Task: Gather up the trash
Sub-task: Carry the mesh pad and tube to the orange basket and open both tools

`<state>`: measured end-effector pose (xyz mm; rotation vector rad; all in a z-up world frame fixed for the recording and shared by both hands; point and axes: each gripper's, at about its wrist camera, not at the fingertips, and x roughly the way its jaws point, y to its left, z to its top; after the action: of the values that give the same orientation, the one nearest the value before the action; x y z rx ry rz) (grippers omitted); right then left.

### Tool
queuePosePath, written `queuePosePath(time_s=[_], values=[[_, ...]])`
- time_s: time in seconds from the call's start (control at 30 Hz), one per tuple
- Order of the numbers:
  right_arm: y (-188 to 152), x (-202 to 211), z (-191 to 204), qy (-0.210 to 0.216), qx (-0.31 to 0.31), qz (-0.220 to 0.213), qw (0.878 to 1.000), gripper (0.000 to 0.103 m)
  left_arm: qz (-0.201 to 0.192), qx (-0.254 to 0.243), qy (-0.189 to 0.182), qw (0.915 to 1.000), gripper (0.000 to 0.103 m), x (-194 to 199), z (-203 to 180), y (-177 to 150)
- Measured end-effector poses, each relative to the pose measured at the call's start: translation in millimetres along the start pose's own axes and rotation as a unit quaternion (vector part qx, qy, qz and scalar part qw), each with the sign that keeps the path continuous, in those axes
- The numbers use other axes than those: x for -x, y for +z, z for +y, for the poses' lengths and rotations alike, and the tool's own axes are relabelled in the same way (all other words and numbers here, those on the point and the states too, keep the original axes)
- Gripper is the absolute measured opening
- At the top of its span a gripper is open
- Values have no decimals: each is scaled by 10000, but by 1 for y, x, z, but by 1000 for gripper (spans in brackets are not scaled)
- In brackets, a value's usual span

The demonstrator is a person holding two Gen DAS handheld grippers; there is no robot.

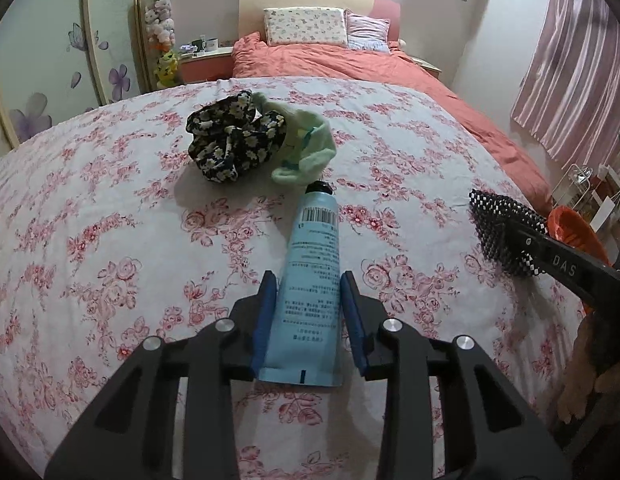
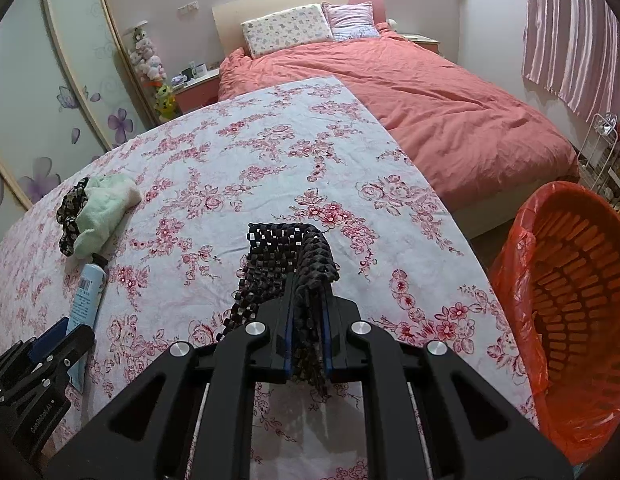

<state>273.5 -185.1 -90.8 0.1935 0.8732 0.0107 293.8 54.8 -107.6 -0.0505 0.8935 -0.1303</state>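
So the biggest thing around is the bed (image 2: 450, 120) with its salmon duvet, running off toward the headboard with two pillows (image 1: 306, 26) propped against it. Right in front of me is the table under a white cloth with pink flowers (image 2: 250, 152), and that's where all the stuff sits. Off the table's right edge there's an orange slatted basket (image 2: 582, 280) lined with an orange plastic bag, standing just beside the table. On the cloth, toward the far left, there's a little heap of fabric: a dark daisy-print piece (image 1: 234, 136) with a pale green sock-ish thing (image 1: 306, 148) bunched up against it. My right gripper (image 2: 308, 292) has its jaws squeezed nearly together on a black beaded mat thing (image 2: 290, 256), which sticks out forward past the fingertips and droops a bit on the left side, over the cloth. Then the blue tube (image 1: 314, 276), lying flat on the cloth with its black cap pointing at the green sock and almost touching it, barcode side up. My left gripper (image 1: 310, 288) is clamped on the tube's lower half, blue pads pressed against both its sides, crimped end sitting back between the fingers.
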Motion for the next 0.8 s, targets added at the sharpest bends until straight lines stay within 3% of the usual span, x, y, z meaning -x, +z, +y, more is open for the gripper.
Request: queuePosePath(time_s=[0.57, 0.63, 0.7, 0.8], values=[[-1, 1, -4, 90, -92, 5, 9999, 10, -17, 120, -142, 9998, 35, 1, 6, 0], [-2, 1, -4, 94, -96, 4, 9999, 10, -12, 36, -85, 10000, 41, 0, 4, 2], [-1, 1, -4, 111, -110, 4, 9999, 10, 27, -87, 81, 9999, 54, -5, -3, 7], [-2, 2, -4, 150, -140, 4, 9998, 10, 52, -194, 201, 9996, 55, -12, -11, 12]])
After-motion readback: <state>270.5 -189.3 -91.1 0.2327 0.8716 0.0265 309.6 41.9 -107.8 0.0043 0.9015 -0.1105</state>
